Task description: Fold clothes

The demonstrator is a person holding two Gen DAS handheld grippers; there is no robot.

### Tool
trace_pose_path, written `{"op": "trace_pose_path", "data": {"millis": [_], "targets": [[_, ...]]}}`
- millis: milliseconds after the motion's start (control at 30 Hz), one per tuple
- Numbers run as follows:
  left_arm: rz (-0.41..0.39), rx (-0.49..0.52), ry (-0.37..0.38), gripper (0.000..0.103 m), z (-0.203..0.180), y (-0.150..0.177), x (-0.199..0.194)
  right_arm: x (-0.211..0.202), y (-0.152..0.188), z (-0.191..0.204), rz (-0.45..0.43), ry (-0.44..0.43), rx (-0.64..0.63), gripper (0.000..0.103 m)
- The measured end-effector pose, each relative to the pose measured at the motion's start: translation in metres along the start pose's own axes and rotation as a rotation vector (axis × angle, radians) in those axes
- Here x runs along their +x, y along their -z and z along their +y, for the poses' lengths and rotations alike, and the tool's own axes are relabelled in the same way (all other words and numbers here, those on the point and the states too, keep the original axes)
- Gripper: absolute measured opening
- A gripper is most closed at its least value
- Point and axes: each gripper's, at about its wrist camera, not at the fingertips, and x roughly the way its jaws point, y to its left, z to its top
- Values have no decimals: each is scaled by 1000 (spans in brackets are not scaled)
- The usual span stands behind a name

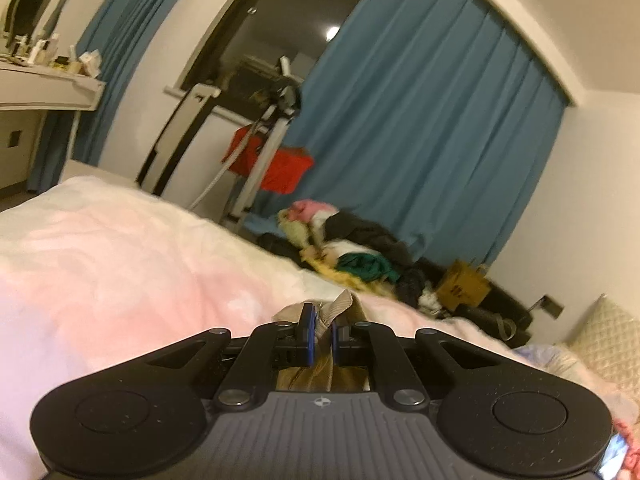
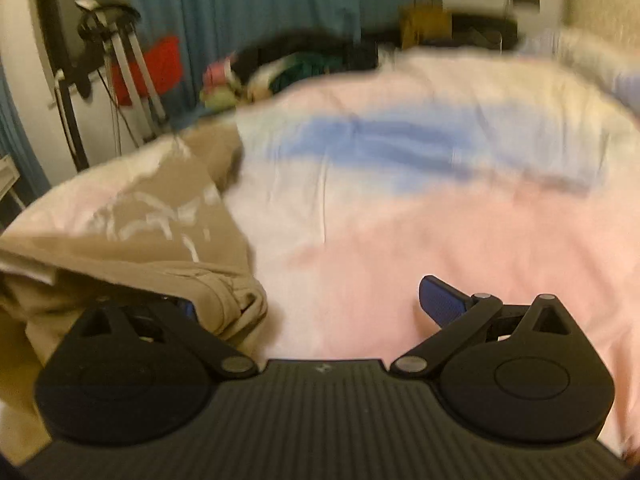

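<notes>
Clamping a fold of the tan cotton garment (image 1: 320, 326), left claw (image 1: 321, 332) held it over the pink bed (image 2: 400, 260); right claw (image 2: 312, 304) stood apart beside it. Risk: thin pinch slipping.

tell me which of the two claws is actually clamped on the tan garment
The left claw: its blue pads are pinched shut on a fold of the tan garment. The right claw stands wide open, the garment only draped over its left finger.

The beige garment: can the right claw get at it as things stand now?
Probably yes. The right claw is open, and the beige garment lies on the bed right by its left finger, with nothing between.
</notes>
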Motion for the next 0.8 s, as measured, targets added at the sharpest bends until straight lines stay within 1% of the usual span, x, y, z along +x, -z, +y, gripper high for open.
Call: {"op": "trace_pose_path", "data": {"millis": [100, 167, 200, 233, 300, 333, 433, 467, 533, 600, 700, 800], "targets": [[63, -28, -40, 10, 12, 2, 3, -11, -13, -1, -91, -42, -8, 103], [100, -34, -74, 17, 19, 4, 3, -13, -20, 1, -107, -70, -12, 103], [117, -31, -90, 24, 22, 6, 3, -13, -20, 1, -106, -77, -13, 103], [134, -24, -99, 35, 23, 8, 3, -14, -21, 1, -103, -83, -13, 103], [167, -11, -107, 48, 25, 12, 3, -15, -22, 1, -97, -95, -14, 103], [181, -4, -109, 52, 24, 15, 3, -15, -23, 2, -98, -99, -15, 103], [207, 61, -132, 58, 15, 22, 10, -16, -24, 4, -105, -111, -18, 103], [206, 84, -144, 59, 10, 25, 14, -18, -23, 3, -110, -115, -19, 103], [201, 118, -167, 65, 2, 30, 20, -22, -22, 2, -114, -123, -17, 103], [210, 143, -189, 65, -4, 35, 28, -22, -23, 1, -111, -134, -9, 103], [222, 125, -248, 65, -5, 40, 34, -22, -23, -1, -124, -143, -2, 103], [189, 60, -319, 65, 7, 35, 28, -19, -23, -2, -135, -116, -11, 103]]}}
